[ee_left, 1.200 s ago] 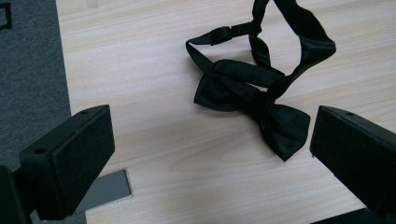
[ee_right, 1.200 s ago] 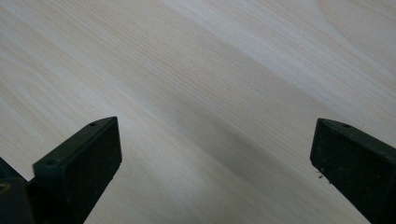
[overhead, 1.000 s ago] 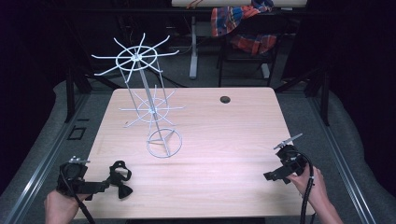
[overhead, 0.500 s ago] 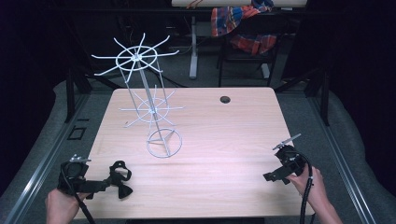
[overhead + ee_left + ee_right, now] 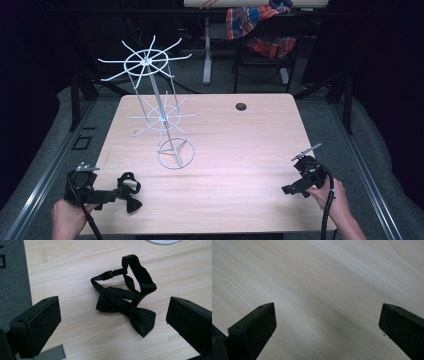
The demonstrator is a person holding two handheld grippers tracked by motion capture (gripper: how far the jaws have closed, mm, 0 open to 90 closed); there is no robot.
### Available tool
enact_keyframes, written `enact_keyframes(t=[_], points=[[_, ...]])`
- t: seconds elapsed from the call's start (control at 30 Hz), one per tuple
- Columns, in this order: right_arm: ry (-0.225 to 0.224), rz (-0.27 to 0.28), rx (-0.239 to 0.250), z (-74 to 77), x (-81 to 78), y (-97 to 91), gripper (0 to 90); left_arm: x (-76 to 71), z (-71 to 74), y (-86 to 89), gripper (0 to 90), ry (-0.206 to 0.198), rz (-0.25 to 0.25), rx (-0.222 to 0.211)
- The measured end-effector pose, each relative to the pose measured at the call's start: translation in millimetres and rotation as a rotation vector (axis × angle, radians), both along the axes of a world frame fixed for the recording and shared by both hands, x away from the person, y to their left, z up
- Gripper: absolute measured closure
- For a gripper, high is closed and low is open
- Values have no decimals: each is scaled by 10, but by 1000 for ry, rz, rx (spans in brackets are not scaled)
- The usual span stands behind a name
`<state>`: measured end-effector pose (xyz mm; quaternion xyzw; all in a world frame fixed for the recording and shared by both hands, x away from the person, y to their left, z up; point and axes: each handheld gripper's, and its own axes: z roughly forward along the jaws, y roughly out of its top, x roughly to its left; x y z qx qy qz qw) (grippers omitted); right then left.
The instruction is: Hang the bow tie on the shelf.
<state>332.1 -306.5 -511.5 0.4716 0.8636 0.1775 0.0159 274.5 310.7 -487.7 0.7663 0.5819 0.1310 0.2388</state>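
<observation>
A: The left gripper [image 5: 117,192] sits low at the near left corner of the table [image 5: 240,150], jaws spread wide and gripping nothing. Why there?

B: Because the bow tie [image 5: 125,300] lies on the wood just ahead of it. In the left gripper view the tie falls between the two jaws but farther out, touching neither. It looks like a line-up for a pick.

A: And the right gripper [image 5: 295,189]?

B: It hovers over bare wood at the near right, well apart from the tie. Its jaws are wide apart too, with nothing between them. Probably it is only waiting.

A: What does the tie look like?

B: All black, matte fabric. The bow lies flat, one wing towards the camera, pinched at a centre knot. The neck strap [image 5: 140,272] stands up behind it in a twisted loop, with a small clasp [image 5: 111,273] along its far side.

A: So where would a grip go?

B: The raised loop seems the easier target; the bow lies flush on the wood.

A: And the wire rack [image 5: 155,105]?

B: It stands farther back on the table, white, with two tiers of bare hooked spokes. The tie is likely meant for it.
</observation>
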Motion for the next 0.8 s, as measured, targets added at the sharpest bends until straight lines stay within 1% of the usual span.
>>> enact_keyframes(t=[0.03, 0.27, 0.3, 0.57, 0.7, 0.73, 0.77, 0.8], points=[[0, 0, 0, 0, 0, 0, 9, 6, -1, -6, 0, -5, -3, 1], [-2, -3, 1, -3, 0, 3, 9, 39, 0, -46, 0, -6, -10, 1], [-3, 0, -13, 0, 1, -2, 9, 44, 1, -51, 0, -6, -12, 2], [-1, 2, -16, 1, 1, -2, 10, 93, 0, -111, 0, -8, -26, 0], [-4, -6, -12, -6, 0, 5, 10, 127, -2, -125, 0, -7, -26, -8], [-13, -22, 0, -20, -8, 14, 10, 145, -6, -132, 0, -8, -28, -10], [-11, -24, -1, -22, -8, 17, 11, 159, -10, -136, 0, -5, -30, -12], [5, -2, -17, -10, 4, 7, 11, 170, -13, -138, 0, -4, -32, -12]])
